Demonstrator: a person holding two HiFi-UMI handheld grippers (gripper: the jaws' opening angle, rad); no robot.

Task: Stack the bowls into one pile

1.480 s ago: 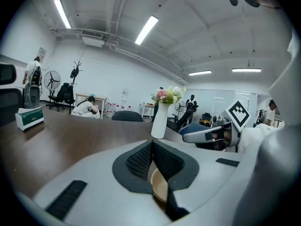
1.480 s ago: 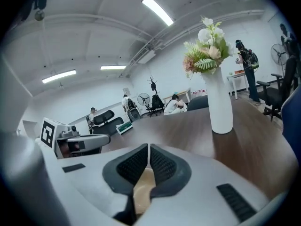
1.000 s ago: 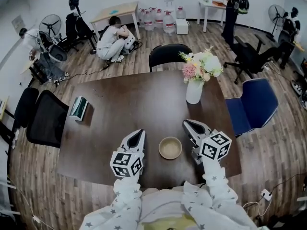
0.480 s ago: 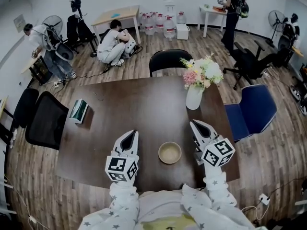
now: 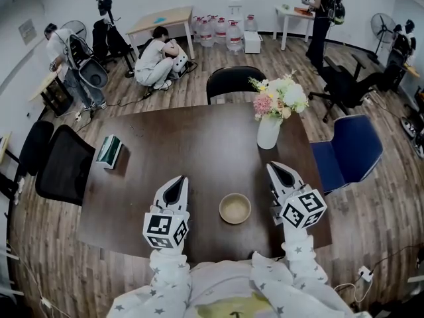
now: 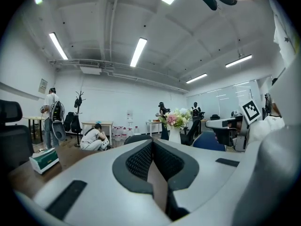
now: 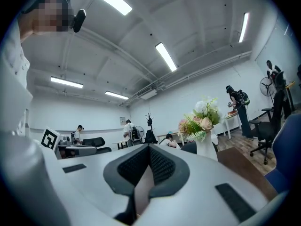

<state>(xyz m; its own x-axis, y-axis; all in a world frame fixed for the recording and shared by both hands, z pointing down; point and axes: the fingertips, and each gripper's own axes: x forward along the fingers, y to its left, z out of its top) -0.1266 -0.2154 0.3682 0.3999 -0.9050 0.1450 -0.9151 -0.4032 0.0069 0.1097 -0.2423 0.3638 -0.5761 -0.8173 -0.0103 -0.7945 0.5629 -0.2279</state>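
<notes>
The bowl sits on the counter between the two tongs, apart from both, a little nearer the right pair than the left and behind both tips; from above it reads as one pale round rim, and whether more bowls are nested inside it cannot be told; no other bowl shows anywhere on the counter.

The left tongs are clenched on nothing, the dark pads meeting at the tip in the left gripper view with only the room beyond them; the right tongs are likewise clenched and empty, pads pressed together in the right gripper view; both pairs are held above the counter and point away from the person, roughly level.

Ahead of the right tongs stands a vase of flowers; well off to the left of the left tongs, and farther out, lies a green box.

As a judgement, the stacking looks finished or close to it; with no loose bowl in sight there is nothing left to pick up, and the empty, closed tongs flanking the bowl fit a pile already made; if one bowl is all there is, no stacking remains to be done here.
</notes>
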